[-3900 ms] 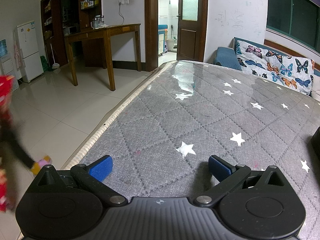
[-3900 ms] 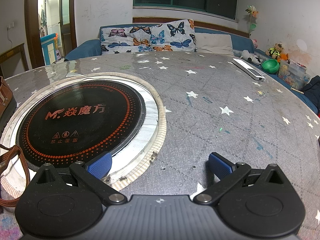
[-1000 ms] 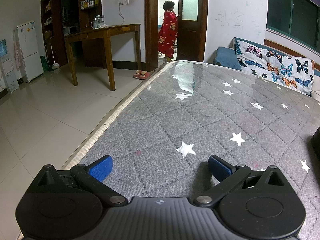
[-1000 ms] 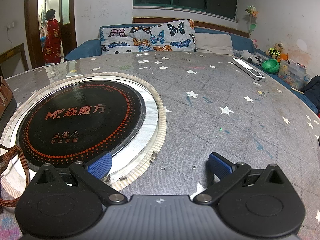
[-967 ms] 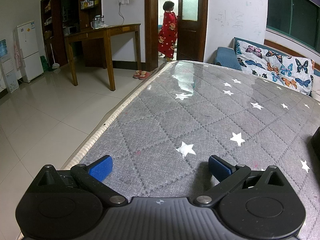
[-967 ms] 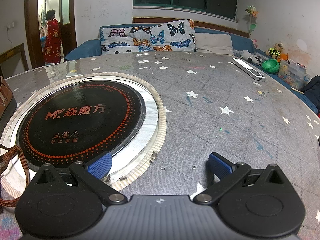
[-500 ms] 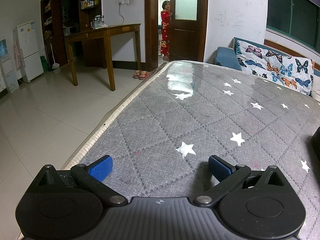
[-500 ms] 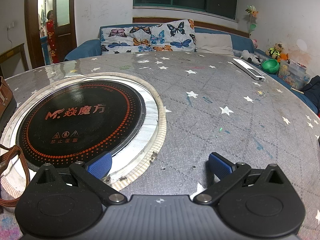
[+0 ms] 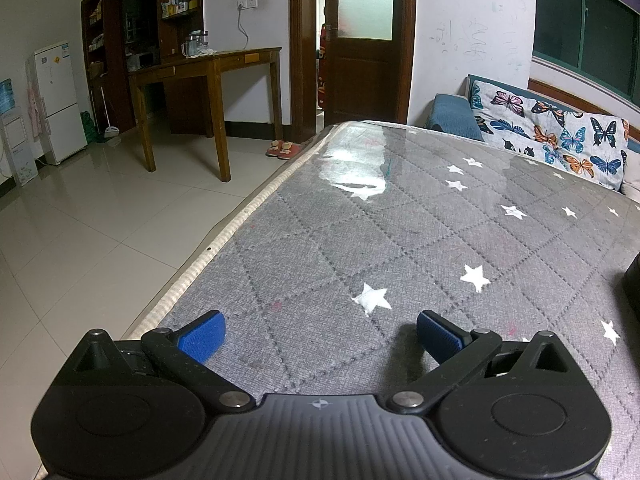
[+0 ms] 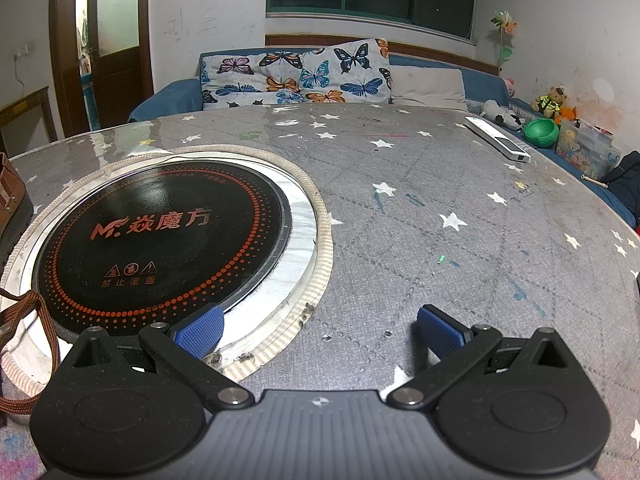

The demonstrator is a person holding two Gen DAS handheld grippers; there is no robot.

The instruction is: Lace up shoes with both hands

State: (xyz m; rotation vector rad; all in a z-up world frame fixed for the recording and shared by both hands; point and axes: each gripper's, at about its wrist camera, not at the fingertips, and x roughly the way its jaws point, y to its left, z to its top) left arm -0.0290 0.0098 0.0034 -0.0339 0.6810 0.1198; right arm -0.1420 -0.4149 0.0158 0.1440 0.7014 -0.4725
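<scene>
No lacing is judged begun. Left gripper and right gripper: jaws spread, nothing held. Brown lace and shoe lie left of the right jaws, untouched.

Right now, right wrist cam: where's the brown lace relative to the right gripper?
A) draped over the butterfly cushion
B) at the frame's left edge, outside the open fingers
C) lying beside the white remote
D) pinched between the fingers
B: the brown lace loops at the frame's left edge, beside the induction hob, while the right gripper is open with nothing between its pads.
</scene>
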